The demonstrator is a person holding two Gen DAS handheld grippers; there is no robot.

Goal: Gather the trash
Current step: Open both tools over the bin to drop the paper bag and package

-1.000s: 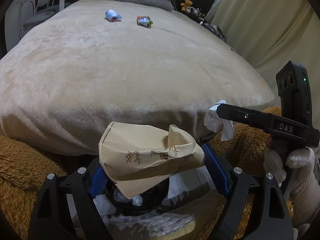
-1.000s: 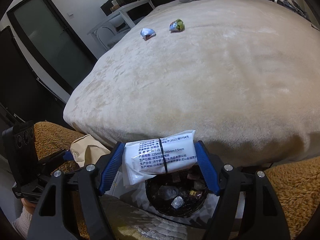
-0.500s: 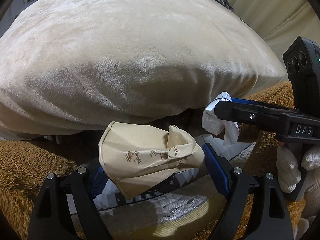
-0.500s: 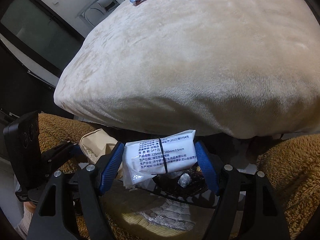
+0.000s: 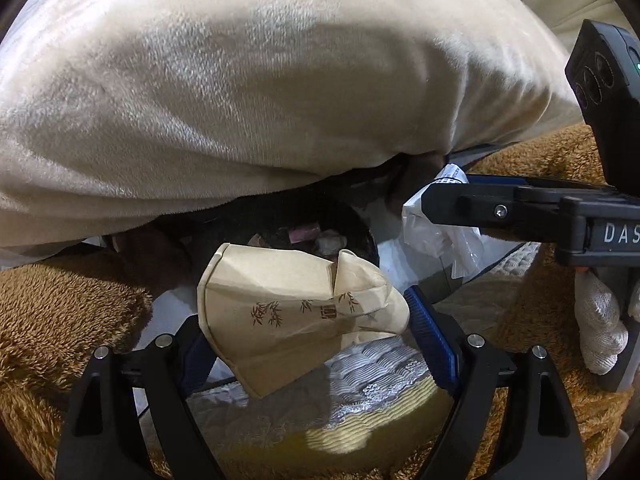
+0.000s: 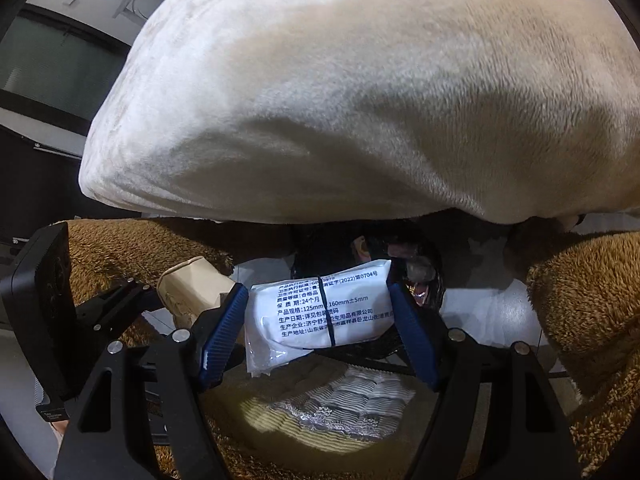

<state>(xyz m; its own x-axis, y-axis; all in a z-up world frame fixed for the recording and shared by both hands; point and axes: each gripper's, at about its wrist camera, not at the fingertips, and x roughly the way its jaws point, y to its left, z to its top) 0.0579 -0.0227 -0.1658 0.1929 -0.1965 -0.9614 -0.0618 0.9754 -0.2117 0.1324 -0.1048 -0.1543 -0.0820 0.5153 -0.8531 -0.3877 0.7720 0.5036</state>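
Presently, the left gripper is clamped on a crushed beige paper cup printed with a bamboo motif; the cup is pinched between the blue finger pads and held above the black trash bin, whose contents are partly visible behind it. The right gripper is closed on a white plastic wipes packet bearing black Chinese print, gripped at both ends and held level over the same bin. Both grippers sit side by side, near each other, at the foot of the bed, under the overhanging cream plush blanket. Brown fleece fabric flanks the bin on both sides. A white-gloved hand holds the right gripper's handle.
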